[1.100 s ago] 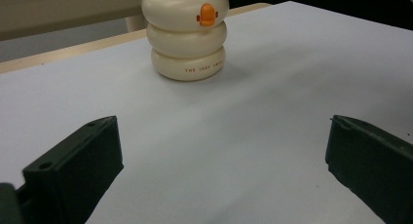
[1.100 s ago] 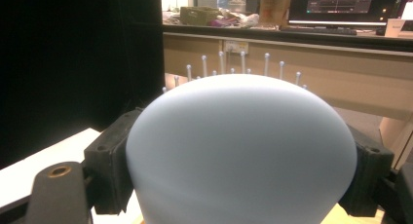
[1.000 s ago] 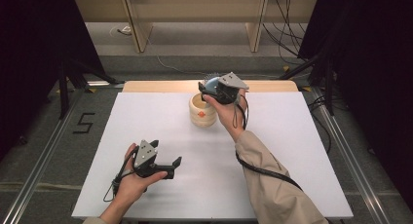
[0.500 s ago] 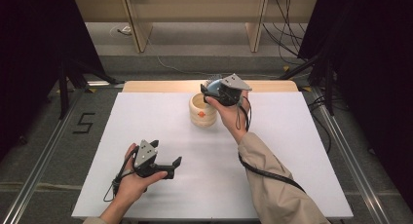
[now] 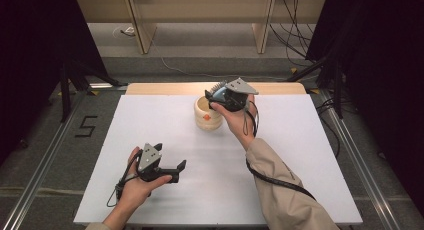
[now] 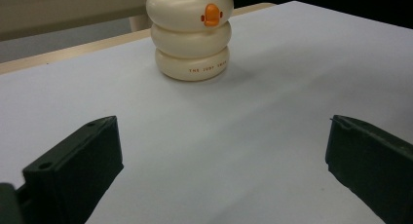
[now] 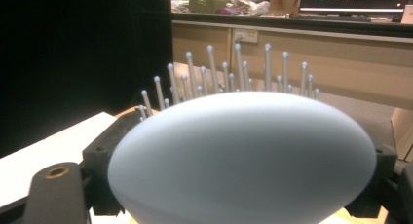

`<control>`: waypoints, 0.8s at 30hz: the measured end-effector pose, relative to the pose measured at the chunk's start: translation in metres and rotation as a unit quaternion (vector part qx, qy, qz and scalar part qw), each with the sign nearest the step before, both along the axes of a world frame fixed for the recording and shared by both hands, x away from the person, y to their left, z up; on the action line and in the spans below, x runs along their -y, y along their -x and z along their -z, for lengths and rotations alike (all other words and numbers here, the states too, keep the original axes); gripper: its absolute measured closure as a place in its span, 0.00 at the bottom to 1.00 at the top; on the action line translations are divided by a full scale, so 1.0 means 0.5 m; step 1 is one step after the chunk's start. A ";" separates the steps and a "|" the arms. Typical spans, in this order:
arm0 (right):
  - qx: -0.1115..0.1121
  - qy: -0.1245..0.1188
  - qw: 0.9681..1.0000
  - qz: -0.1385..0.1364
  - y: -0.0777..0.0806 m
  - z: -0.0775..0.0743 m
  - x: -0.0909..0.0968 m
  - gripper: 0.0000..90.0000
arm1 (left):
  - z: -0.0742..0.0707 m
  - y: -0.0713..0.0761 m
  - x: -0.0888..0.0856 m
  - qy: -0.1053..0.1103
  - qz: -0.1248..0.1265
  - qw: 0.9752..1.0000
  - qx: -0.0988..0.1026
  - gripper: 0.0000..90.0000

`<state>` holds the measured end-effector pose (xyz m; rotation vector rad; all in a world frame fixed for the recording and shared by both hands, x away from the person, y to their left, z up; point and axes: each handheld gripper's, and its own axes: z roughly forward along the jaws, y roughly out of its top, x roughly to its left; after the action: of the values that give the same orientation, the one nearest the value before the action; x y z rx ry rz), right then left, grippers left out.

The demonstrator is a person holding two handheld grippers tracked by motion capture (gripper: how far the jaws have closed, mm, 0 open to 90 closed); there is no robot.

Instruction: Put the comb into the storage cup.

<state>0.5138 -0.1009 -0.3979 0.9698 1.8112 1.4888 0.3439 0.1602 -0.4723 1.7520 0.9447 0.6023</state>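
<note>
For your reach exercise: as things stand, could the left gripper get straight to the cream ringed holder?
Probably yes. The left gripper has open jaws aimed at the holder, with bare white table between them. The right gripper holds a brush above it, which may crowd the top.

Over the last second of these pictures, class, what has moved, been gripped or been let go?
Nothing visibly changed. The right gripper keeps its jaws clamped on the pale blue hairbrush above the cream ringed holder, and the left gripper stays open, low over the white table.
</note>
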 end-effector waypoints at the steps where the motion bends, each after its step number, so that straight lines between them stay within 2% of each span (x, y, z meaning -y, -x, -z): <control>1: 0.000 -0.001 1.000 0.000 0.001 0.001 0.000 0.21 | 0.000 0.000 0.000 0.000 0.000 1.000 0.000 0.00; 15: -0.019 -0.002 1.000 -0.020 0.007 0.017 -0.001 0.12 | -0.002 -0.001 -0.004 0.002 -0.003 1.000 0.001 0.00; 24: -0.021 -0.003 1.000 -0.022 0.007 0.004 0.006 0.10 | -0.001 -0.001 -0.004 0.002 -0.002 1.000 -0.001 0.00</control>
<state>0.5101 -0.1038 -0.3998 0.9761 1.8700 1.5120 0.3443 0.1621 -0.4718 1.7481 0.9501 0.6008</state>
